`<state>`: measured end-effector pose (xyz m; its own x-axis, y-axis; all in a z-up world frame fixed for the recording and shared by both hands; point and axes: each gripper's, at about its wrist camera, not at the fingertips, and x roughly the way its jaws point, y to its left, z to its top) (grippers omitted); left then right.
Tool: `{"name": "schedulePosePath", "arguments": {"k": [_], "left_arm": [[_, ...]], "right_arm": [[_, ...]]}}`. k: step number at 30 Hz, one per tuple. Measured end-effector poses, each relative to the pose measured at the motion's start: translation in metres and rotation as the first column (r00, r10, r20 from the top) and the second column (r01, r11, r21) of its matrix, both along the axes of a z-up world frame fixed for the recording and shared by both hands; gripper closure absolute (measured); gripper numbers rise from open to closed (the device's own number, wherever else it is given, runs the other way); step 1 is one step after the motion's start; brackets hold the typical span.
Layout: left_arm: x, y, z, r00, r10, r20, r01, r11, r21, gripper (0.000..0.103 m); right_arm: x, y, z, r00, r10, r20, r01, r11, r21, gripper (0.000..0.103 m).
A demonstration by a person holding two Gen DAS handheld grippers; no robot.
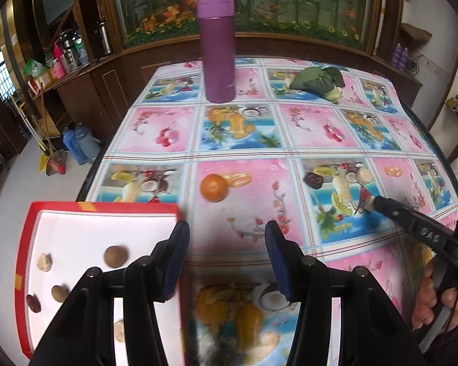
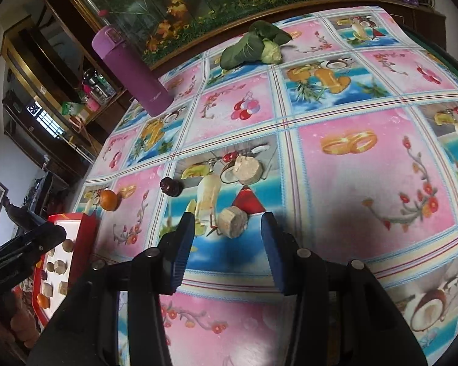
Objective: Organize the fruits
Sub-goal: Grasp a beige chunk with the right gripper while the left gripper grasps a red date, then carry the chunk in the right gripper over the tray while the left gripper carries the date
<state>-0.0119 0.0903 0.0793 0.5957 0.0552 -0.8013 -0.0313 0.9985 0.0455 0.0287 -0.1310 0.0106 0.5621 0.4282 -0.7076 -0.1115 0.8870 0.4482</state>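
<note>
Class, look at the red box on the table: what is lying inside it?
Inside the red box lie several small round brownish fruits and a dark red one. The left tongs hide part of its floor.

A round orange point(image 1: 214, 187) and dark date point(image 1: 313, 180) lie loose beyond the red-rimmed tray point(image 1: 107, 206) of small fruits.

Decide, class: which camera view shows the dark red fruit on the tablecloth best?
The right wrist view: the dark red fruit sits near centre, unobstructed. In the left wrist view it is smaller, off to the right, among printed fruit.
</note>
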Motion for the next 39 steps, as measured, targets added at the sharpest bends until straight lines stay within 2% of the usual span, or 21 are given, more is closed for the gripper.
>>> {"name": "schedulePosePath", "arguments": {"k": [2, 4, 6, 10, 14, 20, 23, 31, 32, 33, 34, 35, 39], "left_arm": [[0.004, -0.005, -0.003, 1.000, -0.006, -0.009, 0.006, 1.000, -0.002, 0.052], [0.009, -0.008, -0.006, 1.000, -0.011, -0.018, 0.011, 1.000, -0.009, 0.052], [0.015, -0.014, -0.008, 1.000, -0.018, -0.024, 0.018, 1.000, -0.008, 0.052], [0.028, -0.026, -0.012, 0.999, -0.033, -0.024, 0.033, 0.999, -0.001, 0.052], [0.046, -0.039, -0.018, 0.999, -0.037, -0.033, 0.036, 0.999, -0.035, 0.052], [0.069, -0.067, -0.037, 0.997, -0.062, -0.036, 0.060, 0.996, -0.061, 0.052], [0.075, -0.076, -0.042, 0.998, -0.059, -0.019, 0.057, 0.995, -0.079, 0.052], [0.089, -0.081, -0.063, 0.998, -0.040, -0.054, 0.032, 0.990, -0.135, 0.053], [0.089, -0.081, -0.065, 0.997, -0.044, -0.056, 0.036, 0.989, -0.141, 0.060], [0.089, -0.082, -0.065, 0.998, -0.044, -0.050, 0.037, 0.991, -0.131, 0.063], [0.088, -0.083, -0.065, 0.998, -0.053, -0.044, 0.047, 0.991, -0.126, 0.072], [0.088, -0.083, -0.066, 0.997, -0.062, -0.043, 0.056, 0.990, -0.130, 0.077], [0.086, -0.080, -0.064, 0.996, -0.082, -0.024, 0.078, 0.987, -0.142, 0.077]], "right_arm": [[0.003, 0.007, -0.001, 1.000, 0.000, 0.001, 0.000, 1.000, -0.030, 0.057], [0.007, 0.013, -0.004, 1.000, -0.012, -0.002, 0.012, 0.998, -0.067, 0.065], [0.009, 0.018, -0.005, 1.000, -0.024, 0.006, 0.024, 0.992, -0.122, 0.080], [0.005, 0.020, -0.003, 1.000, -0.018, 0.017, 0.021, 0.987, -0.161, 0.080], [0.006, -0.003, 0.006, 0.998, -0.065, 0.020, 0.065, 0.997, -0.044, 0.080], [0.009, -0.028, 0.011, 0.991, -0.132, 0.002, 0.132, 0.991, 0.024, 0.080], [0.010, -0.031, 0.012, 0.990, -0.139, -0.003, 0.139, 0.990, 0.037, 0.080], [0.011, -0.028, 0.012, 0.993, -0.116, -0.006, 0.116, 0.992, 0.048, 0.080], [0.010, -0.028, 0.012, 0.993, -0.115, -0.004, 0.115, 0.992, 0.049, 0.080], [0.010, -0.028, 0.012, 0.993, -0.114, -0.002, 0.114, 0.992, 0.050, 0.080], [0.010, -0.028, 0.012, 0.994, -0.114, 0.000, 0.114, 0.992, 0.048, 0.080], [0.010, -0.028, 0.012, 0.993, -0.114, 0.000, 0.114, 0.992, 0.049, 0.080], [0.009, -0.027, 0.012, 0.994, -0.112, 0.000, 0.112, 0.993, 0.045, 0.080]]}}
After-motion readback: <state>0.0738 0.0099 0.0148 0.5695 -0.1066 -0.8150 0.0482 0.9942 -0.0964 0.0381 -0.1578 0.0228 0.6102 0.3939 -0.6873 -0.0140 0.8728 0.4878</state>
